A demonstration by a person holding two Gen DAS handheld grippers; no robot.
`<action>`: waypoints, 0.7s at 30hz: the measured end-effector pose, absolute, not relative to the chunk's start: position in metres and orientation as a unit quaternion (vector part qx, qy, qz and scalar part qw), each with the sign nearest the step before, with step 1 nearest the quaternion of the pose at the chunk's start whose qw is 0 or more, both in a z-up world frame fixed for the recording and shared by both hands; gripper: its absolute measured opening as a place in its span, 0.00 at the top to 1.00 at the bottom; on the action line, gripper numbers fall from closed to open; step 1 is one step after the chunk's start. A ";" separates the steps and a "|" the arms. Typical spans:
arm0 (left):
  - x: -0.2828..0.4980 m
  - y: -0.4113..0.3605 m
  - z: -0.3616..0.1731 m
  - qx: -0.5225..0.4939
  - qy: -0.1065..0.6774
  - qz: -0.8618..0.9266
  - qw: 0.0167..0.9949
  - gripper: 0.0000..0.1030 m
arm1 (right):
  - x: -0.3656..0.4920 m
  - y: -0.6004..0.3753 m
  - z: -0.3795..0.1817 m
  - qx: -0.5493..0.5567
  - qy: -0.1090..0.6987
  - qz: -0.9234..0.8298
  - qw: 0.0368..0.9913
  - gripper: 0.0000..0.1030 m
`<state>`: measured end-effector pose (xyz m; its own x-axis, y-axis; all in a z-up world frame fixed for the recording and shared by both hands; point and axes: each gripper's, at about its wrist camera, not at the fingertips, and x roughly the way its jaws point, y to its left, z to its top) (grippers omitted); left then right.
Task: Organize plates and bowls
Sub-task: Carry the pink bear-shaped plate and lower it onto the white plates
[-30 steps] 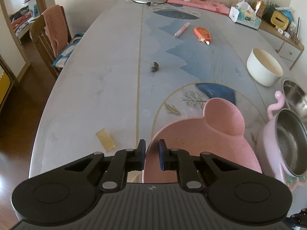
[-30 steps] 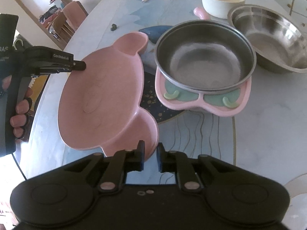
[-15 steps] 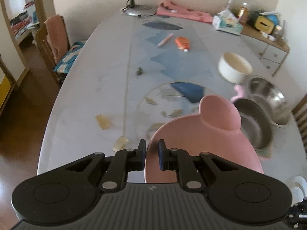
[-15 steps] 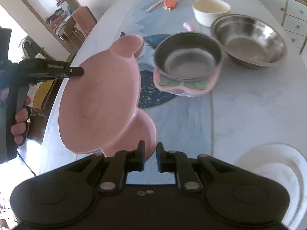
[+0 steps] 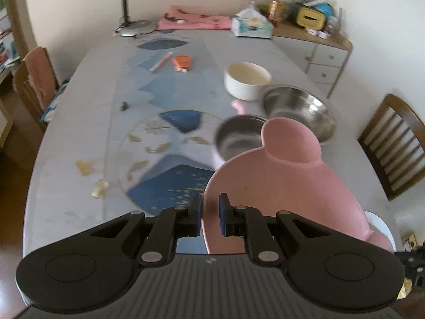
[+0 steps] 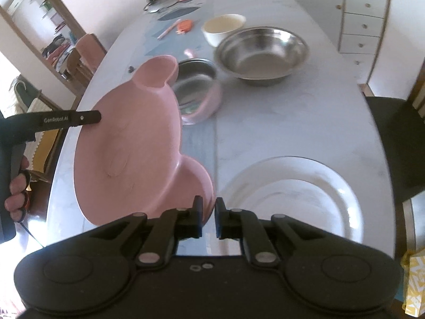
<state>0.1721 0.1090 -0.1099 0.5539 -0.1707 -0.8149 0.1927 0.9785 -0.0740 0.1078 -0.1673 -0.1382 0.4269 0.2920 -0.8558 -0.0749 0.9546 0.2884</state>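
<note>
Hidden or unclear: the near rim of the pink bear-shaped plate passes behind the body of each gripper, so the exact contact points are cut off. A small steel bowl seated in a pink dish is motion-blurred and partly covered by the plate's upper ear. The pink handle behind it is too smeared to identify. The dark speck near the table's left edge cannot be made out.

Surroundings: a large steel bowl sits toward the table's right edge, just beside a white bowl lying farther back. A wide white plate lies at the near right corner, below and to the right of the lifted plate. Toward the far end lie a pink pen, an orange tape dispenser, a desk lamp, folded pink cloth and a tissue box. Wooden chairs stand at both long edges.

Task object: the plate is matte pink, shallow, with two rounded ear compartments. It is held clear of the grey patterned table, tilted, over the near end.

Grippers: the left gripper is nearly closed, pinching the plate's left rim. The right gripper is closing its jaws on the rim of the lower ear. A hand grasps the left gripper's handle.
</note>
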 end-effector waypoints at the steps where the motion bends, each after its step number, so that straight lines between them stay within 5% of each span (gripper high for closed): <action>1: 0.171 0.103 -0.110 0.014 0.461 -0.107 0.881 0.88 | 0.106 -0.174 -0.137 0.104 0.523 0.107 0.839 0.91; 21: 0.127 -0.010 -0.131 0.018 0.493 -0.158 0.855 0.88 | 0.070 -0.293 -0.152 0.114 0.545 0.068 0.828 0.92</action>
